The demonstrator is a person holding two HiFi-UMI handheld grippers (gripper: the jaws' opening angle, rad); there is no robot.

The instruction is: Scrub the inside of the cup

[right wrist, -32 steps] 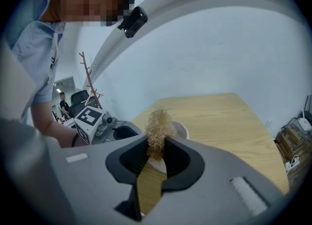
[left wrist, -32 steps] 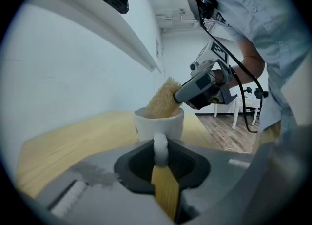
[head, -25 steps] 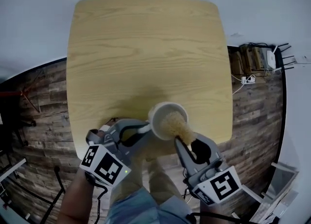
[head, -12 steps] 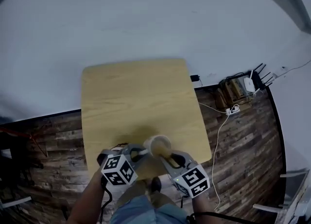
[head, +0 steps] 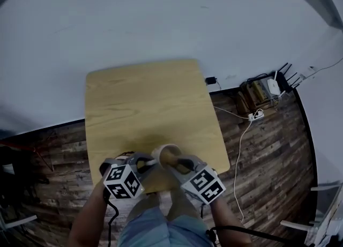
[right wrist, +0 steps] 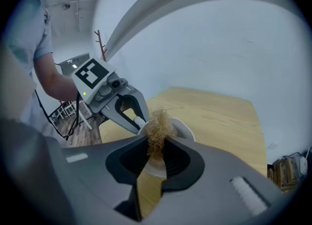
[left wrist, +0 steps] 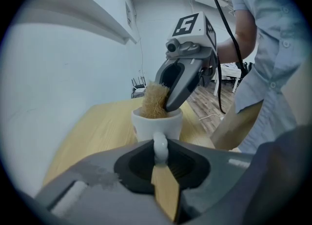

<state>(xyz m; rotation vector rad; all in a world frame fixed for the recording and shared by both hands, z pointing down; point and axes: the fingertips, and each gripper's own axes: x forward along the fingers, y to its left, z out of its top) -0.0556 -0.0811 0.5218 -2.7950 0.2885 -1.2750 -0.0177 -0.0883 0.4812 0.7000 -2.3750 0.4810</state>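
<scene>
A white cup (head: 167, 155) stands near the front edge of the wooden table (head: 144, 106). My left gripper (left wrist: 161, 163) is shut on the cup's handle (left wrist: 160, 146), which is pinched between the jaws. My right gripper (right wrist: 156, 156) is shut on a tan fibrous scrubber (right wrist: 158, 127). The scrubber (left wrist: 154, 101) is pushed down into the cup's mouth (left wrist: 157, 116), and its lower part is hidden inside. In the head view the left gripper (head: 151, 161) comes in from the left and the right gripper (head: 176, 162) from the right, meeting at the cup.
The cup is the only thing on the table. Dark plank floor (head: 252, 149) surrounds it. Cables and small devices (head: 262, 93) lie on the floor at the right by the white wall (head: 161, 21). The person's legs are below the table's front edge.
The head view has pulled back, so the table and cup look smaller and more wall shows. Both grippers stay on the cup, with the scrubber still in it.
</scene>
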